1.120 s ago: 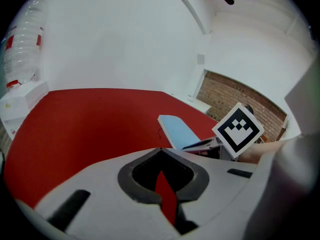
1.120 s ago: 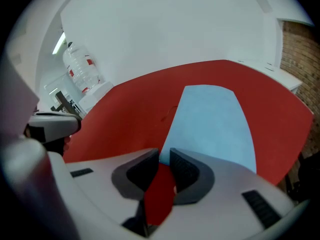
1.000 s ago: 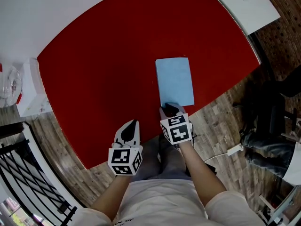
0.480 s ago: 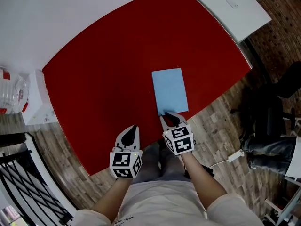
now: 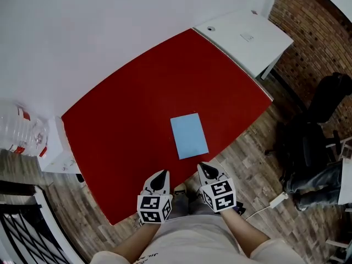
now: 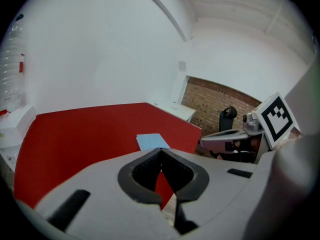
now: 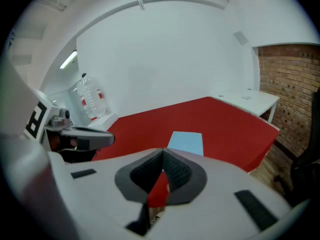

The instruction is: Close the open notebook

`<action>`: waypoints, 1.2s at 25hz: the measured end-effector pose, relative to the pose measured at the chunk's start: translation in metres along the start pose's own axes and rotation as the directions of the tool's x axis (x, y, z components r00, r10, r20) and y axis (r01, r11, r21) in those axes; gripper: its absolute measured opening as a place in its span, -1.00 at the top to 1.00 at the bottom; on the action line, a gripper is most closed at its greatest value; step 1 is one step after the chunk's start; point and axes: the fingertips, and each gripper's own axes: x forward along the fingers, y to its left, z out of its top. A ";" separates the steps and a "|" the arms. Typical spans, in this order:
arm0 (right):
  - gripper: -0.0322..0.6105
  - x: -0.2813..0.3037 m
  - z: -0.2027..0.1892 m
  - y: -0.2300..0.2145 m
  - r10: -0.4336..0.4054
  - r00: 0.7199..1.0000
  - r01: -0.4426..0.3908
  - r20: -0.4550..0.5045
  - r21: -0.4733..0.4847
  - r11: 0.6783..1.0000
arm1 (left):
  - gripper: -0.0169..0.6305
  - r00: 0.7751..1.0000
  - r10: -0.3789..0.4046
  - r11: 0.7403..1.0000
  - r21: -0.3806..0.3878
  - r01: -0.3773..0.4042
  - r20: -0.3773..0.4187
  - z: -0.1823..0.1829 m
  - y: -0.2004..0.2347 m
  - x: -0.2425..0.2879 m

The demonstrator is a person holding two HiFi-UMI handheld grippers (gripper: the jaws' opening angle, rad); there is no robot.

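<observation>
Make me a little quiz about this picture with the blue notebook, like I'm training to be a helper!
1. True or false: the blue notebook lies closed on the red table.
2. What stands left of the table in the head view? A) water bottle B) lamp C) teddy
3. Does the left gripper or the right gripper touch the notebook?
Key: 1 true; 2 A; 3 neither.

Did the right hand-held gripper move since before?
Yes. The right hand-held gripper left the notebook, pulling back toward the person, off the red table.
</observation>
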 end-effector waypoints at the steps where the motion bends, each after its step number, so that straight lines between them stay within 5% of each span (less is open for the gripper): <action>1: 0.88 -0.009 0.003 0.000 -0.006 1.000 0.006 0.012 0.004 1.000 | 0.93 1.000 -0.009 1.000 0.000 0.009 -0.002 0.000 -0.006 -0.003; 9: 0.89 -0.043 0.001 -0.002 -0.069 0.995 0.065 0.076 0.056 0.996 | 0.93 0.999 -0.048 0.998 0.027 0.048 0.013 0.003 -0.030 -0.007; 30: 0.89 -0.054 0.000 -0.001 -0.045 0.997 0.046 0.067 -0.014 0.999 | 0.93 0.997 -0.053 0.996 0.079 0.048 0.062 0.024 -0.050 -0.006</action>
